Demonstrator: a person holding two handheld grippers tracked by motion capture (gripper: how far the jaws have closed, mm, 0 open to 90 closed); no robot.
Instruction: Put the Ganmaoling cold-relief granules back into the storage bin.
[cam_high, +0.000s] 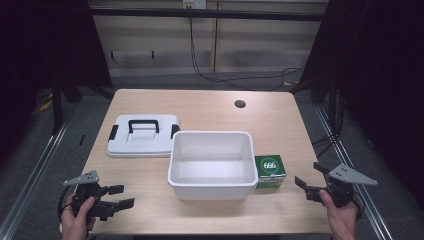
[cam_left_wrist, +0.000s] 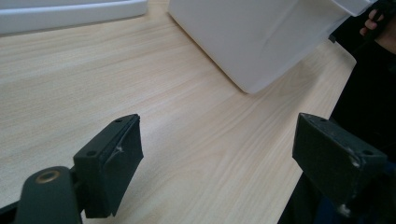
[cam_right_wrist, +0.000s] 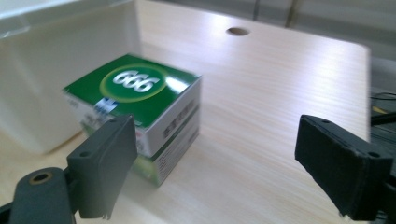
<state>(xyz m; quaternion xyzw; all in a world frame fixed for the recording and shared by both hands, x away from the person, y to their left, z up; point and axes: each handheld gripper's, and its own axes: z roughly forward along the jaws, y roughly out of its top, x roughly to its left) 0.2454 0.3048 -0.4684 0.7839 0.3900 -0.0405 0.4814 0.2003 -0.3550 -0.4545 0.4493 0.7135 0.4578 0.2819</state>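
Two hand-held grippers are hovering near the person's edge of the pale wooden table (cam_high: 210, 102), and both are standing released with nothing between their jaws. The right gripper (cam_high: 306, 180) is pointing at the small green cardboard box with a white "666" on top (cam_high: 270, 170), which is sitting on the table just beside the right wall of the open white plastic bin (cam_high: 211, 159); in the right gripper view the box (cam_right_wrist: 140, 105) is lying ahead and toward the left jaw, close but not yet between the jaws. The left gripper (cam_high: 121, 196) is waiting over bare wood, apart from the bin's near left corner (cam_left_wrist: 261, 42). Behind it, the white plastic lid with a black handle (cam_high: 143, 134) is resting flat on the table, touching or nearly touching the bin's left side. Judging from this, the work is only beginning: the bin is looking empty, the box is waiting ungrasped outside it, and the lid is waiting off. Grasping the box, placing it inside and probably closing the bin are all remaining.
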